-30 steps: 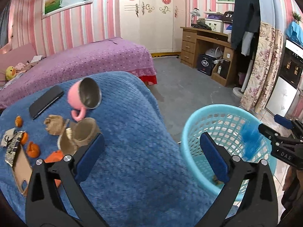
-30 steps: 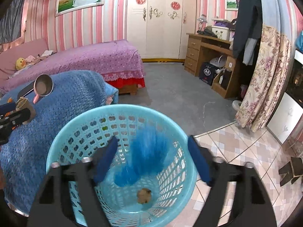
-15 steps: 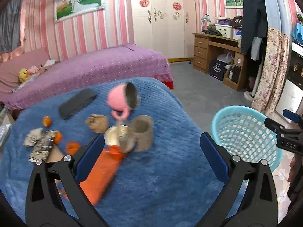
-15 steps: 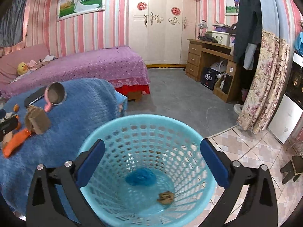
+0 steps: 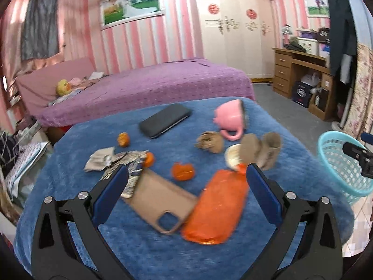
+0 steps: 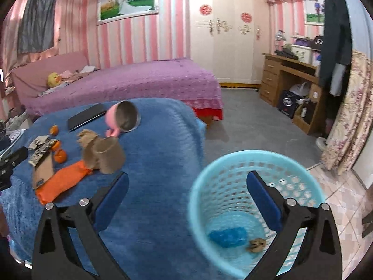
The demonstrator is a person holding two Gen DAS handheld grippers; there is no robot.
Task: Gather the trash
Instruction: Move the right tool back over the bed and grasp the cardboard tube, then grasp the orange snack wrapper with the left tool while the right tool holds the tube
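Your left hand-held gripper (image 5: pixel 186 186) hangs with its jaws spread wide and nothing between them, over the blue blanket-covered surface (image 5: pixel 163 252). Directly between the fingers, from this camera, lies the orange wrapper (image 5: pixel 214 210), touching a tan phone case (image 5: pixel 160 203) on its left side. Take the wrapper first, I would say: come down on its narrow far end, where it bunches near the white lid (image 5: pixel 232 157), so the pads close on film and not on the case. Just beyond, a piece of orange peel (image 5: pixel 183 171) and a crumpled brown paper ball (image 5: pixel 209 141) are small; pinch each square-on. The cardboard tubes (image 5: pixel 268 149) will likely crush, so grip lightly. Leave the pink mug (image 5: pixel 230 119) and the dark phone (image 5: pixel 165 120), farther off; they look like keepers.

Your right hand-held gripper (image 6: pixel 186 196) is likewise spread and empty, its right finger above the light-blue basket (image 6: pixel 233 163), which stands on the floor below the surface edge. A blue wad (image 6: pixel 228 235) and a brown scrap (image 6: pixel 256 243) lie inside. Release only once over the rim.
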